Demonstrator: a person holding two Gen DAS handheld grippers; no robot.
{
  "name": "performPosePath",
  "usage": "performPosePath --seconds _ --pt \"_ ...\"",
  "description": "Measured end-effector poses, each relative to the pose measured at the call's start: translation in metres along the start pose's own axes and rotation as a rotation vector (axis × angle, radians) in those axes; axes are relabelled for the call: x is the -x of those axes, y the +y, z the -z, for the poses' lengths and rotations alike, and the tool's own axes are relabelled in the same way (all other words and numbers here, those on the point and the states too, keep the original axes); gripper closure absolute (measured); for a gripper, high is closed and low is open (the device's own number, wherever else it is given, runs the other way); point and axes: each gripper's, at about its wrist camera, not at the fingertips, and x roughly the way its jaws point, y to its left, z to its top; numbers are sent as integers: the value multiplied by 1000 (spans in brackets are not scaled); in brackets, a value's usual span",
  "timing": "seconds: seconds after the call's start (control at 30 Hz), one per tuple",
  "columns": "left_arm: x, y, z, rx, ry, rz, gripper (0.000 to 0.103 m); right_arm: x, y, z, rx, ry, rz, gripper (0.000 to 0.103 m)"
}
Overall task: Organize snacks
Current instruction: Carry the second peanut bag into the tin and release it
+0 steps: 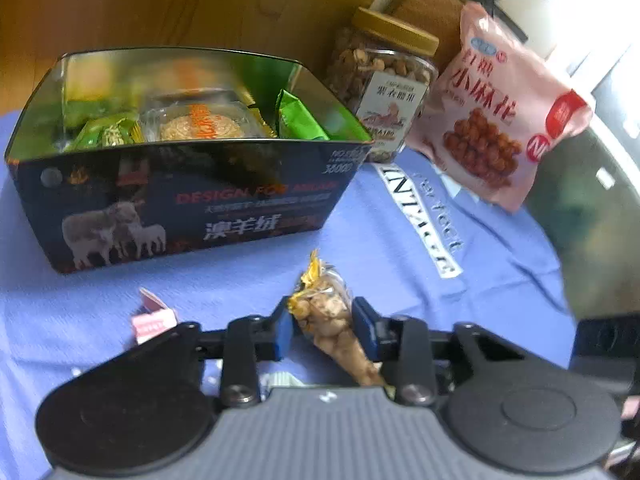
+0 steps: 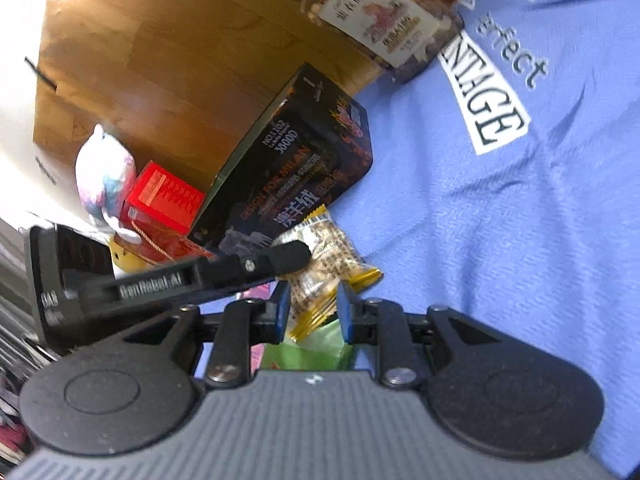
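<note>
While both pinch one nut packet — left tool, right tool — jaws narrowed.

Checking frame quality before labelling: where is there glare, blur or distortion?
Left wrist view: window glare top right, box print slightly blurred, fisheye bending at edges. Right wrist view: strong glare top left, jar soft, scene tilted, the other gripper's lettering smeared.

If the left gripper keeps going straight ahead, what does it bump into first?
Probably the dark snack box. The left gripper, shut on a small snack packet, points across the blue cloth toward the box's right end; depth is uncertain.
</note>
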Motion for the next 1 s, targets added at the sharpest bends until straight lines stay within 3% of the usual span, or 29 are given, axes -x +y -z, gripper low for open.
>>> performPosePath --seconds 0.2,0.43,0.5,0.57,0.63,0.67,0.77,1.0 --pt "27 -15 -1 -6 -80 10 75 13 28 3 116 -88 21 78" --pt "83 -8 -38 -12 -259 -11 74 4 81 -31 270 -190 -54 78" --pt "88 4 -55 -6 -307 -47 71 -13 97 -44 314 -205 -62 77" --pt "83 20 -66 27 -345 -132 53 -36 110 -54 362 -216 -55 73" --pt "73 36 -72 53 -348 -274 54 -55 113 -59 426 -223 5 71" --pt "72 42 -70 58 -340 -303 55 -58 112 -60 424 -225 41 70" --pt "82 54 -52 56 -362 -261 55 -40 99 -52 373 -220 -34 70" --pt "96 44 8 -4 -333 -172 55 8 56 -7 253 -167 -32 70"
